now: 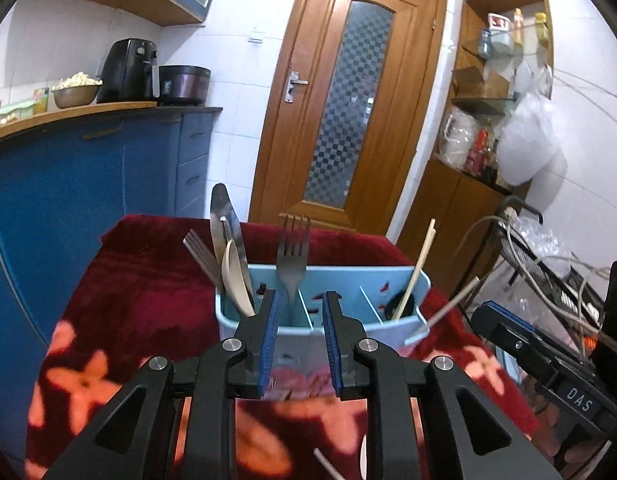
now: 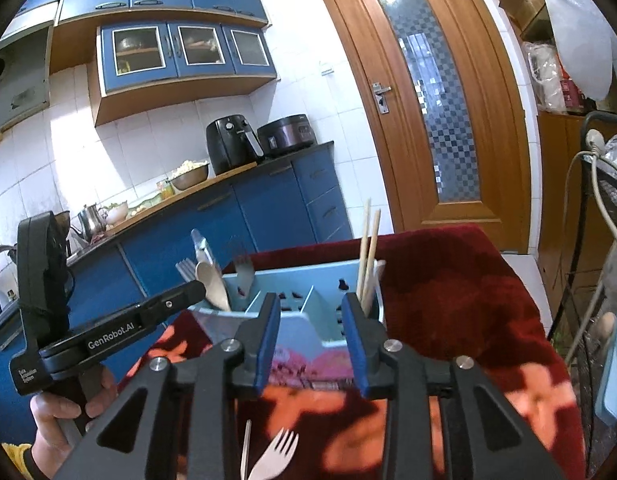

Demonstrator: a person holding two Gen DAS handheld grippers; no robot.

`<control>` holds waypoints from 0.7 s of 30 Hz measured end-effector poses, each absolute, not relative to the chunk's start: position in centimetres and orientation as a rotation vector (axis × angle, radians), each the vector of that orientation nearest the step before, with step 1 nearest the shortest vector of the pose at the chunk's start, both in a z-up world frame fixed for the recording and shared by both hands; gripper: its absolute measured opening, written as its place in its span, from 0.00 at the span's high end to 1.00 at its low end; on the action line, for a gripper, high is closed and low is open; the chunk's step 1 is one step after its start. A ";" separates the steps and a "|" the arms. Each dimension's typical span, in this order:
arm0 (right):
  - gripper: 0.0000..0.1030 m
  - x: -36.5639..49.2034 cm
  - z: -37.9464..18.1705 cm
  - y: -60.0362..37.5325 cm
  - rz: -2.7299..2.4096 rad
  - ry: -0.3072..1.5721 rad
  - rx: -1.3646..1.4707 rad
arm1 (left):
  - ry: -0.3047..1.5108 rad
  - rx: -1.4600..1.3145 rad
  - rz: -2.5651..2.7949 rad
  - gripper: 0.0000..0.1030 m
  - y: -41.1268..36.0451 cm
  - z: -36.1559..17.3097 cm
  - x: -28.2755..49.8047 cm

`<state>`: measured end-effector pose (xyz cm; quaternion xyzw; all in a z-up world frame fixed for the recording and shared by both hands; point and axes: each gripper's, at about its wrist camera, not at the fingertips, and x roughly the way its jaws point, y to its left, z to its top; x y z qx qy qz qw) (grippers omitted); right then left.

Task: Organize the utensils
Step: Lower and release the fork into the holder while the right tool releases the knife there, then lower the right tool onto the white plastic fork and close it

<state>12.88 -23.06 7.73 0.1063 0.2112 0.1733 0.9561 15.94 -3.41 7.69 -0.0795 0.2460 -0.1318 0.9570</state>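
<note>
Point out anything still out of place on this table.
A pale plastic fork and a thin stick lie loose on the red floral cloth, in front of the blue caddy that holds the other utensils. Both grippers are empty.

Bright, even indoor light in both fisheye views
White wall tiles [image 2: 88, 148] carry soft glare; the flowered cloth [image 1: 120, 360] nearest the lens is motion-blurred, straight lines bow outward, dark vignette fills the corners

Pale blue caddy [image 1: 320, 332] on dark red cloth [image 1: 148, 280] patterned with orange flowers.
</note>
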 end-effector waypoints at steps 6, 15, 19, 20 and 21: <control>0.66 10.7 7.1 -22.5 0.336 0.477 0.187 | 0.536 -0.115 -0.260 0.79 -3.6 7.4 13.0; 0.66 8.1 5.9 -22.5 0.326 0.542 0.214 | 0.628 -0.086 -0.227 0.79 -2.8 5.9 10.1; 0.66 7.5 5.2 -22.5 0.331 0.572 0.234 | 0.684 -0.097 -0.198 0.79 -2.1 4.4 9.3; 0.66 7.3 4.9 -22.6 0.333 0.583 0.241 | 0.692 -0.099 -0.194 0.79 -2.0 4.2 9.2; 0.66 7.3 4.8 -22.5 0.333 0.592 0.243 | 0.705 -0.100 -0.188 0.79 -1.9 3.9 9.1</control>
